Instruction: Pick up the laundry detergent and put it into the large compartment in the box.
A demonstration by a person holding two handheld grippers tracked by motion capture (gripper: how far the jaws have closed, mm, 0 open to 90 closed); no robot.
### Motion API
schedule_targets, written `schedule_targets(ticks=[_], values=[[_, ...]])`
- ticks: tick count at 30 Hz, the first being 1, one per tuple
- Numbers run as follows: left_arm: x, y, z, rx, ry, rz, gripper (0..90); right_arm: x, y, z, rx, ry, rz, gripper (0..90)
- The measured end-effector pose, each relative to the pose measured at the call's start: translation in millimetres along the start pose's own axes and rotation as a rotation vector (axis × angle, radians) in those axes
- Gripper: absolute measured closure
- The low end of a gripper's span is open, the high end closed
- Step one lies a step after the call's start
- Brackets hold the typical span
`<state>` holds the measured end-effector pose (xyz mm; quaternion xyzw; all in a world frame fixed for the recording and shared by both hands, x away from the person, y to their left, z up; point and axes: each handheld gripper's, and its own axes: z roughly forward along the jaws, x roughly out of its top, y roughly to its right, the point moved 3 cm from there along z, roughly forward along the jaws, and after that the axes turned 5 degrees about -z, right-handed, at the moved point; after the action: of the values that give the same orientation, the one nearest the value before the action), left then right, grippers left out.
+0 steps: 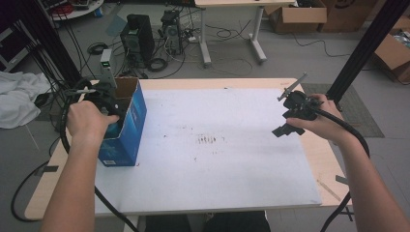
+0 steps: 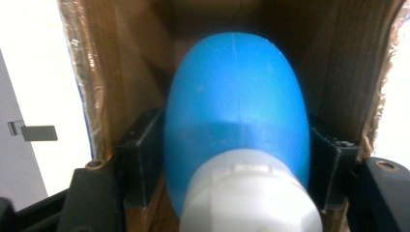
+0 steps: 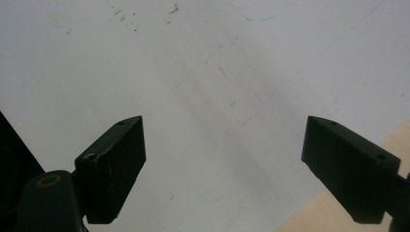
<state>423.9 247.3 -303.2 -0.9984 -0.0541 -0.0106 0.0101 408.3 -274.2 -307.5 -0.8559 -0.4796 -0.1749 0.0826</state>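
A blue cardboard box [image 1: 126, 126] stands open-topped at the table's left side. My left gripper [image 1: 104, 99] reaches down into it from above. In the left gripper view a blue bottle [image 2: 237, 116] with a white cap [image 2: 251, 193] sits between the two black jaws, which press on its sides, with the box's brown inner walls [image 2: 116, 72] around it. My right gripper [image 1: 286, 126] hovers over the white sheet near the table's right edge, jaws wide apart with nothing between them, also seen in the right gripper view [image 3: 225, 164].
A white sheet [image 1: 208, 145] covers most of the wooden table [image 1: 333, 164]. Small dark specks [image 1: 208, 140] mark its middle. Cables trail from both grippers. Behind the table are computer towers [image 1: 138, 36], another desk and cardboard boxes [image 1: 297, 17].
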Motion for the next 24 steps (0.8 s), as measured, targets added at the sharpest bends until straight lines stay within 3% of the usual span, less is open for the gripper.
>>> schedule_targets(ticks=[5,12,17,19,24], values=[[-1.7,-0.5,-7.2,0.011,0.026,0.018,26.1,0.4,-0.8,-0.7,0.002,0.000,-0.002,15.8],[-7.0,-2.6,-30.6,-0.034,0.076,0.045,19.9,1.5,-2.9,-2.5,0.002,0.004,-0.001,15.7],[-13.3,5.1,-49.6,-0.023,0.084,0.112,15.7,3.5,-5.1,-3.7,0.005,0.004,-0.004,15.8],[-15.9,11.1,-58.1,-0.064,0.102,0.140,15.4,4.5,-5.8,-4.9,0.004,0.007,-0.005,15.7],[-22.3,37.5,-73.8,-0.106,0.150,0.233,15.3,6.1,-7.4,-7.4,0.006,-0.001,-0.006,15.8]])
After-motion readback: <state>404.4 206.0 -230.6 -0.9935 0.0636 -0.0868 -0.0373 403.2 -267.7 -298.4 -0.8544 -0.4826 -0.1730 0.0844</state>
